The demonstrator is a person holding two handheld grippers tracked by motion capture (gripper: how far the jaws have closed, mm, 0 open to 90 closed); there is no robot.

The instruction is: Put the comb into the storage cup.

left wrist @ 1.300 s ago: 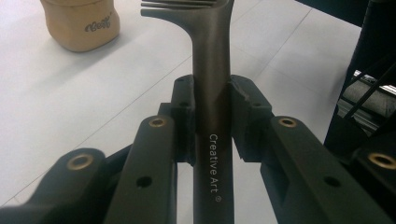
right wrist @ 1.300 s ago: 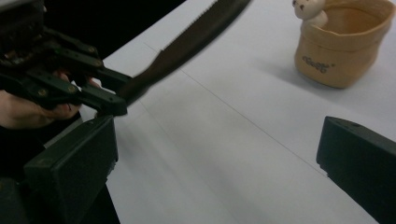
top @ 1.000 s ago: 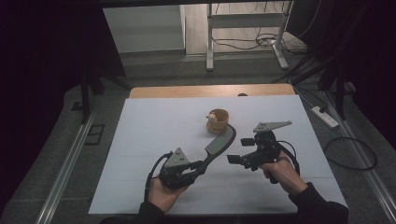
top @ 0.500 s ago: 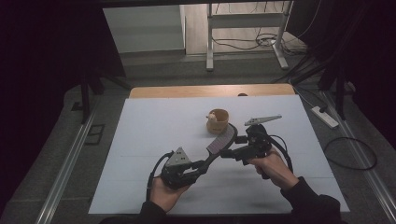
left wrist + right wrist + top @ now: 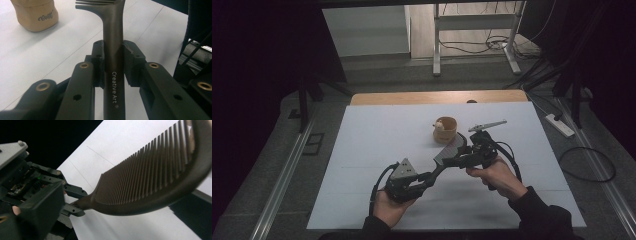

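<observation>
Your left gripper [image 5: 428, 176] is clamped on the handle of the comb [image 5: 452, 151], and you hold it in the air above the white mat [image 5: 362, 150], near the front middle of the table. In the high view the comb's long axis runs on a diagonal, from the left gripper up and to the right, so the toothed end points away from you toward the cup [image 5: 445, 130]. That end stops just before the cup, and I cannot tell if they touch.

The comb [image 5: 113, 57] is dark grey, with a narrow smooth handle that carries the white words "Creative Art". Both pads press the handle from its two sides. The head is wide and curved, with many fine straight teeth [image 5: 150, 172].

Your right gripper [image 5: 451, 161] is beside the comb's head. Whether it is parted or clenched I cannot tell.

The cup [image 5: 35, 15] is tan.
</observation>
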